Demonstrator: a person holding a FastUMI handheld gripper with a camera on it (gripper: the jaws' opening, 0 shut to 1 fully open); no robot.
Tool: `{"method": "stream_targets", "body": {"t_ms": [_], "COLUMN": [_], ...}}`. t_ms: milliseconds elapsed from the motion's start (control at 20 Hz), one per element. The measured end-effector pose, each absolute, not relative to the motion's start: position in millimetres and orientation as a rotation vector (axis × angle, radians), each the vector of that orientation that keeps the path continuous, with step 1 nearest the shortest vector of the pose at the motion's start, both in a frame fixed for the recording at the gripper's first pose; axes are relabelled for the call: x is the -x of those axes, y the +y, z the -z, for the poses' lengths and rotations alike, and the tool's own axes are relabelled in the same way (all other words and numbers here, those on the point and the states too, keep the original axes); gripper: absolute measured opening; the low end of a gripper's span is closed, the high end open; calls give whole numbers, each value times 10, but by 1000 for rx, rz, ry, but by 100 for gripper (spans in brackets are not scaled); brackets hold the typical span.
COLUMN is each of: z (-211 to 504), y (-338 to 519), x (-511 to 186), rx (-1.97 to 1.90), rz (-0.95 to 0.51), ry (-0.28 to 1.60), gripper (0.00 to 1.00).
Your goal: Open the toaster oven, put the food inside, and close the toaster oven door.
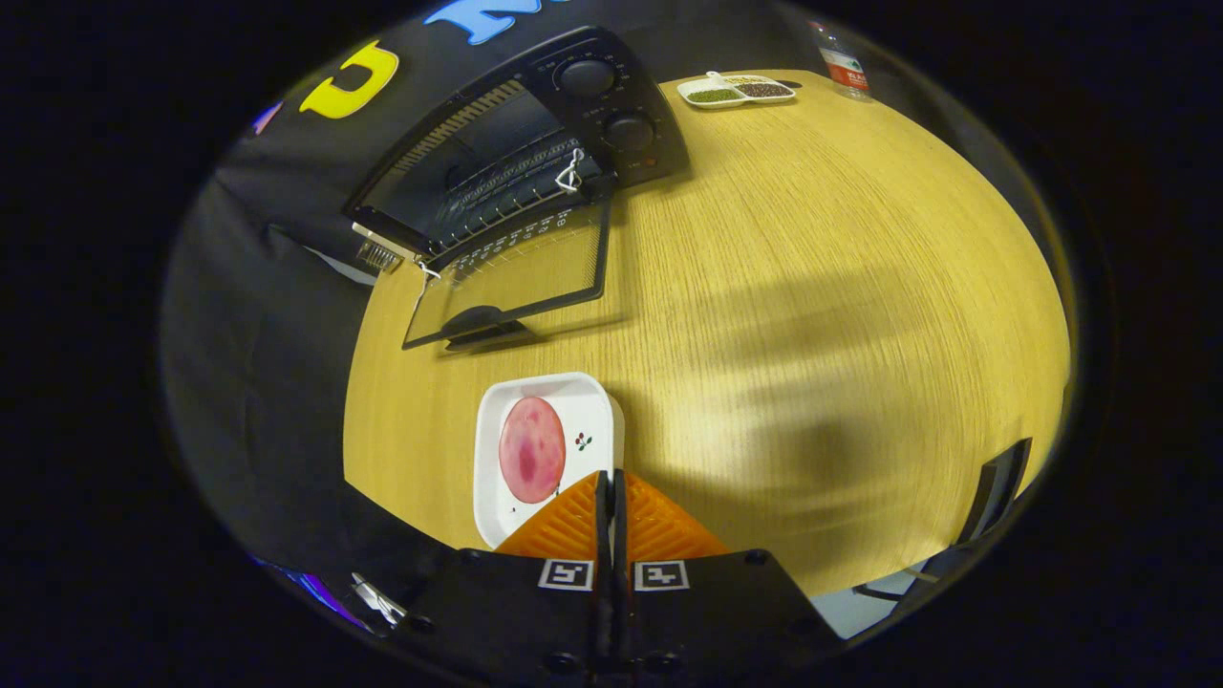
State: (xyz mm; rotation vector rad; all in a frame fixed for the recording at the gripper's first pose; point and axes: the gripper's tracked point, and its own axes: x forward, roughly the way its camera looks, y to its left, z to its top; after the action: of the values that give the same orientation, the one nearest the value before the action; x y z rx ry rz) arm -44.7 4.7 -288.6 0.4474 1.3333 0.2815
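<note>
My gripper (611, 478) fingers are pressed together, holding nothing. Just ahead, touching their tips, sits the white square plate (588, 406) with a round pink slice of meat (531, 449). Beyond stands the black toaster oven (535, 143), glass door (516, 277) folded down.

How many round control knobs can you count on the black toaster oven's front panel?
2. The upper round black knob sits at the top of the black toaster oven's control panel; the lower round black knob sits just below it, beside the open glass door. None appear hidden.
</note>
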Motion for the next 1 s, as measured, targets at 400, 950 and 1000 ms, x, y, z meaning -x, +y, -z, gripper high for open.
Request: {"method": "stream_targets", "body": {"t_ms": [400,950,1000], "z": [2567,2382,2356], "y": [99,540,552], "x": [416,-191,-262], "rx": [-629,-923,-961], "rz": [-219,-62,-38], "ry": [1208,953,933], "gripper": [2,2,2]}}
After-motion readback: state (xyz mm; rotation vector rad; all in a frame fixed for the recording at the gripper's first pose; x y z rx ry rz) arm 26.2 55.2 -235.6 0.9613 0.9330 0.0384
